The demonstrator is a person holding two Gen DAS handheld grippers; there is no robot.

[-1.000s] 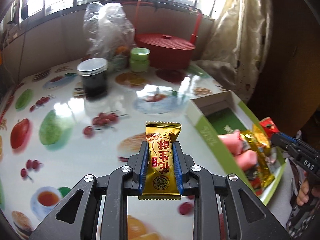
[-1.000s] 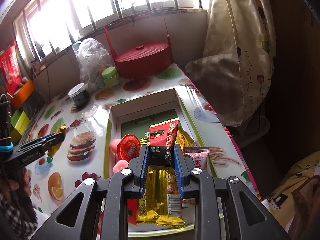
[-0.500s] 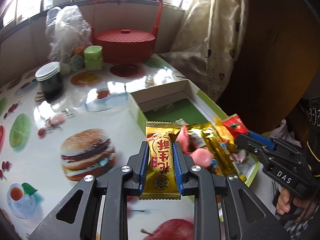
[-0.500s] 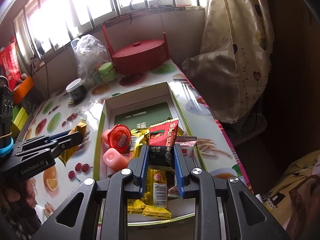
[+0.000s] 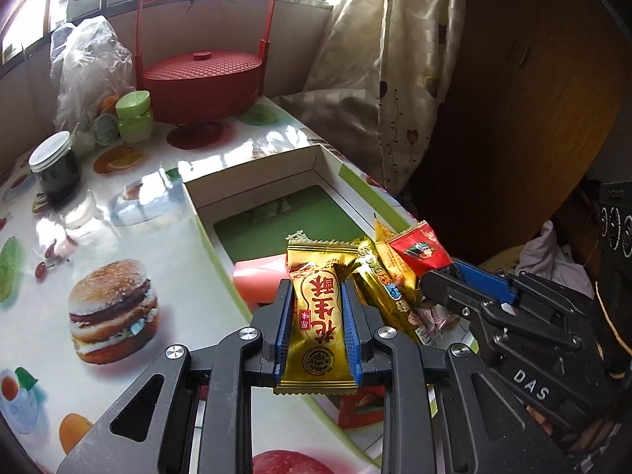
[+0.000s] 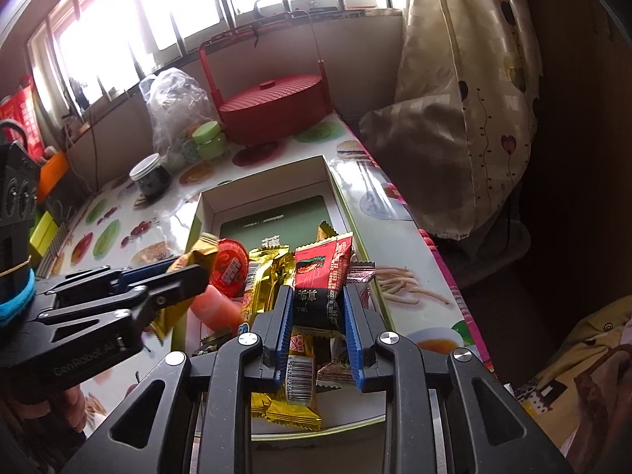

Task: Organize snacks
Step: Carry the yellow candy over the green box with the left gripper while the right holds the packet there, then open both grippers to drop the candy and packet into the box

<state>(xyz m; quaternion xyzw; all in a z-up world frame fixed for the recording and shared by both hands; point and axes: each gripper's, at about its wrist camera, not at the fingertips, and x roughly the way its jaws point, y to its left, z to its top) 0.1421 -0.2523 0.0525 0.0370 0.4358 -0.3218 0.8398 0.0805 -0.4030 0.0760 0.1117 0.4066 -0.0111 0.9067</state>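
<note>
**Setting two snacks into the box without a clash**

The left hand-held gripper is closed on a gold snack, and the pack stands upright between its blue pads. It hangs over the near-left wall of the box, at about 7 o'clock of the box. The right hand-held gripper grips a red-and-black pack above the pile of snacks in the near half of the box; in the left view it enters from 3 o'clock.

In my judgement both packs go into the box, and the far half, with the green bottom, is free. To do this well, bring the gold snack toward 12 o'clock, past the pink jelly cups, lower it close to the bottom, and only then open. The two grippers are near each other, so it is safer to move one at a time. The bench is glossy, and a pack dropped there may slide.
</note>
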